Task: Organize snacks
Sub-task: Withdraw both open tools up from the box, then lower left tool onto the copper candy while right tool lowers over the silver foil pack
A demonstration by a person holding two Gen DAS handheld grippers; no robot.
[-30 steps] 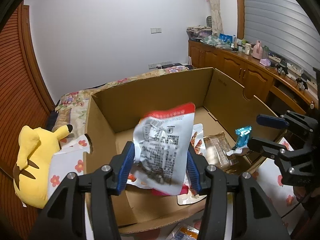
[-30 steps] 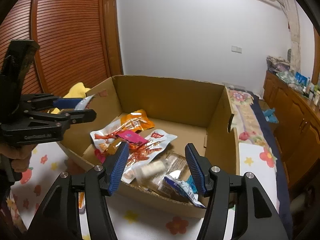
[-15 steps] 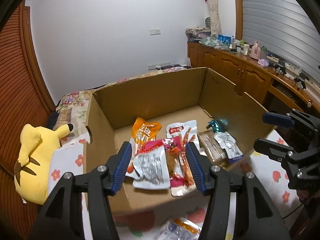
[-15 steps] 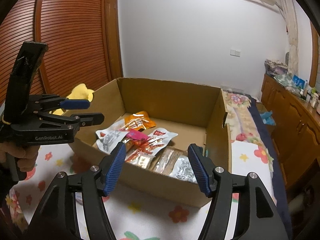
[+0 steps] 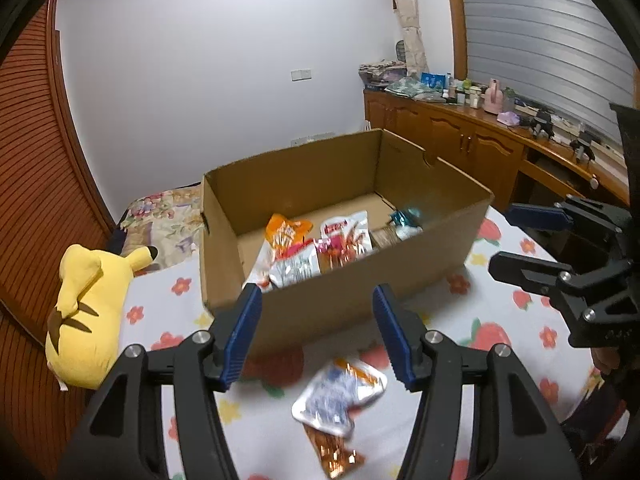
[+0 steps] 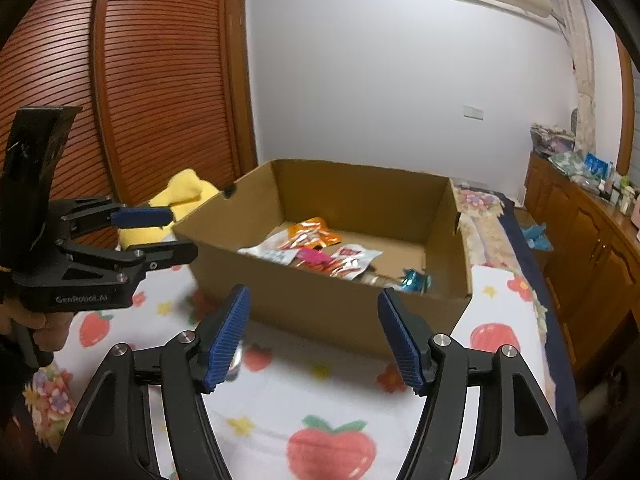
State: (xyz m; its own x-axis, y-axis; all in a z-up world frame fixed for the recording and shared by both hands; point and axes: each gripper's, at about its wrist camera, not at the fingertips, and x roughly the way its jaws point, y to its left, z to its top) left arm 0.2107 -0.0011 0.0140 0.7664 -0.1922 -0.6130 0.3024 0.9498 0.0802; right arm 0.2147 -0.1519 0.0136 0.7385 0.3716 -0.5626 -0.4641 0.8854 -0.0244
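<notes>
Far left on the flower-print sheet (image 5: 172, 308): a yellow plush toy (image 5: 86, 312), lying just beside the cardboard box (image 5: 344, 300). Inside the box, left to right: a silver-white packet (image 5: 290, 270) propped against the near wall, an orange packet (image 5: 286, 232) behind it, a pink wrapper (image 5: 334, 250) over a white packet with red print (image 5: 348, 228), a brownish clear pack (image 5: 384, 236), then a teal foil piece (image 5: 404, 216) at the right end. Outside, in front of the box: a silver packet (image 5: 338, 394) over a copper-coloured one (image 5: 334, 450), both blurred, flat on the sheet. Left gripper (image 5: 318, 336): jaws parted, nothing between, above those loose packets. Right gripper (image 6: 314, 336): jaws parted too, empty, short of the box's near wall.
</notes>
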